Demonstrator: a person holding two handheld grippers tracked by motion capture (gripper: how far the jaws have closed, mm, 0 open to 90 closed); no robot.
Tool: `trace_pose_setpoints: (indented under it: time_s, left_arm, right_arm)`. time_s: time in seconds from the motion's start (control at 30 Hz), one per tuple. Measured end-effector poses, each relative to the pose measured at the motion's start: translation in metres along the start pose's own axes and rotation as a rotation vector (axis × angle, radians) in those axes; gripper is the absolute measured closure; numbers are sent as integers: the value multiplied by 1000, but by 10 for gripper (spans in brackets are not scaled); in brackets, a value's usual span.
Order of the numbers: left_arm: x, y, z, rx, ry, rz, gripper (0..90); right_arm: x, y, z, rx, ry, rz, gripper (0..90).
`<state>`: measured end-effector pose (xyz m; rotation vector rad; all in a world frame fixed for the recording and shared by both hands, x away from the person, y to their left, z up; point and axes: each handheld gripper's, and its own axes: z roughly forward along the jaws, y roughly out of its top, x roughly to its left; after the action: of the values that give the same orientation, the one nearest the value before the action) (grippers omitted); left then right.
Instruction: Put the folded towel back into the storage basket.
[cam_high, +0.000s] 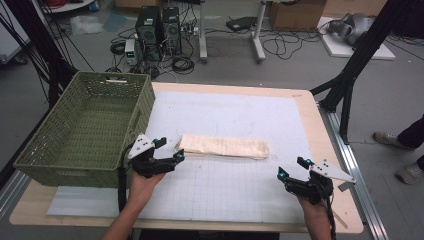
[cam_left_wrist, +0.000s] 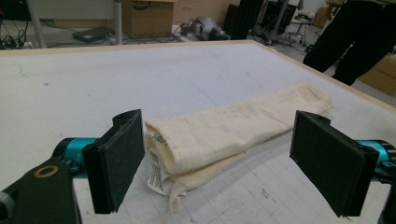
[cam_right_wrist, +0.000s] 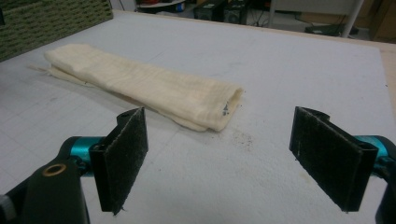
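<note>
Folded cream towel (cam_high: 223, 147) lay mid-mat on table (cam_high: 310, 107), just right of green wicker basket (cam_high: 85, 125). Left gripper (cam_high: 170, 150) stood released, jaws wide, at towel's near end; right gripper (cam_high: 293, 168) likewise released, short of other end. Judged step: approach before grasp. Next move likely needed jaws straddling towel ends, then clenching.

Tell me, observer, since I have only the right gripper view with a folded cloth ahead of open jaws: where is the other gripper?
Observer: The left gripper sits at the cloth's opposite end, jaws open.
Operator: Is anything attached to that end?
Observer: Yes, the left gripper view shows a printed label hanging from the fold.
Operator: What is the green thing at my corner?
Observer: A green basket standing on the table's left side, beside the left gripper.
</note>
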<state>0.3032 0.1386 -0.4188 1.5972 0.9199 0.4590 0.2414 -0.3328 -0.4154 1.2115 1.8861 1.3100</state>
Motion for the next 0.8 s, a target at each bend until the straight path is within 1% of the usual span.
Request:
trace_pose_setpoints:
  time_s: [0.1, 0.17, 0.2, 0.27, 0.33, 0.43, 0.5, 0.53, 0.57, 0.6, 0.7, 0.77, 0.8]
  left_arm:
    - [1, 4, 1, -13, -8, -5, 181]
    - [1, 6, 5, -10, -8, -5, 185]
    - [1, 7, 6, -4, -16, -7, 186]
    - [0, 9, 10, 9, -19, -2, 200]
    - [-1, 10, 14, 30, -12, 9, 204]
    - [2, 14, 23, 73, -5, -1, 206]
    - [2, 14, 28, 100, 3, 4, 214]
    - [3, 12, 33, 131, 12, 4, 222]
    - [3, 12, 33, 131, 12, 4, 223]
    - [4, 10, 36, 146, 15, -3, 223]
    - [10, 6, 44, 200, 42, -29, 241]
    - [12, 6, 45, 206, 49, -32, 252]
    - [13, 6, 49, 218, 51, -45, 257]
  right_arm:
    - [0, 0, 0, 1, -1, 4, 181]
    - [0, 0, 0, 0, 2, 0, 181]
    - [1, -1, 0, 2, 0, -3, 181]
    - [1, 0, 1, 3, 2, -4, 181]
    - [2, 0, 0, 4, 3, -1, 182]
    - [2, 0, -1, 3, 0, 2, 182]
    - [3, 0, -1, 5, 2, 1, 183]
    - [3, 0, -1, 4, 4, -5, 185]
    - [3, 0, -1, 4, 4, -5, 185]
    - [4, 0, -1, 5, 6, -6, 185]
    - [3, -1, 1, 13, 6, -3, 186]
    - [3, -1, 1, 16, 7, -6, 186]
    - [3, -1, 1, 17, 6, -6, 186]
